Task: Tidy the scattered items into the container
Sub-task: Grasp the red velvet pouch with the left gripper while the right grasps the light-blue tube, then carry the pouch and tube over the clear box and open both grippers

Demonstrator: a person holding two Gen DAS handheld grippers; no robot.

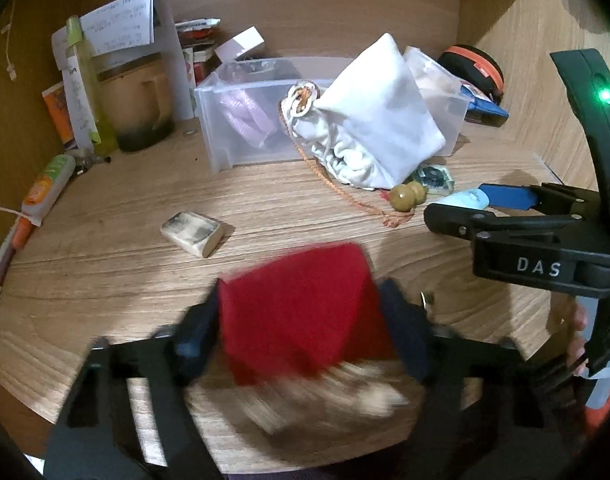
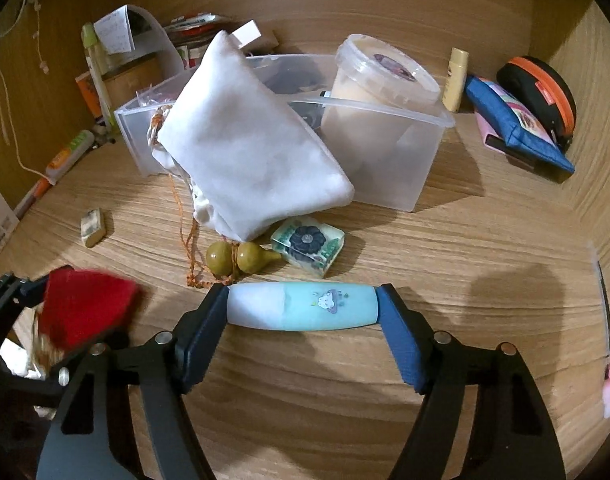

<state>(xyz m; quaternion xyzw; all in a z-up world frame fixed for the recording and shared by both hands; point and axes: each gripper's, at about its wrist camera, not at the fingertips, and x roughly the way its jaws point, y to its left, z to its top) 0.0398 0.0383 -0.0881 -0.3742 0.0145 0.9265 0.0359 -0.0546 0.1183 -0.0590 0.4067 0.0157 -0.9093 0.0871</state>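
My left gripper (image 1: 301,320) is shut on a red felt pouch (image 1: 297,304); its dark pads touch the pouch's two sides just above the wooden desk, and the picture is blurred there. My right gripper (image 2: 303,308) is shut on a pale blue tube (image 2: 305,306) with a cloud print, held end to end. The clear plastic box (image 2: 385,104) stands behind, with a lidded tub (image 2: 381,80) inside. A white drawstring bag (image 2: 245,152) leans on the box's front wall. Two olive gourd beads (image 2: 241,258), a flower-print resin block (image 2: 309,246) and a worn eraser (image 1: 195,232) lie on the desk.
A blue pouch (image 2: 513,120), a black and orange case (image 2: 541,88) and a yellow lip balm (image 2: 455,80) sit at the back right. A mug (image 1: 137,100), papers and an orange-green glue stick (image 1: 47,188) crowd the left. Wooden walls close in behind and on the right.
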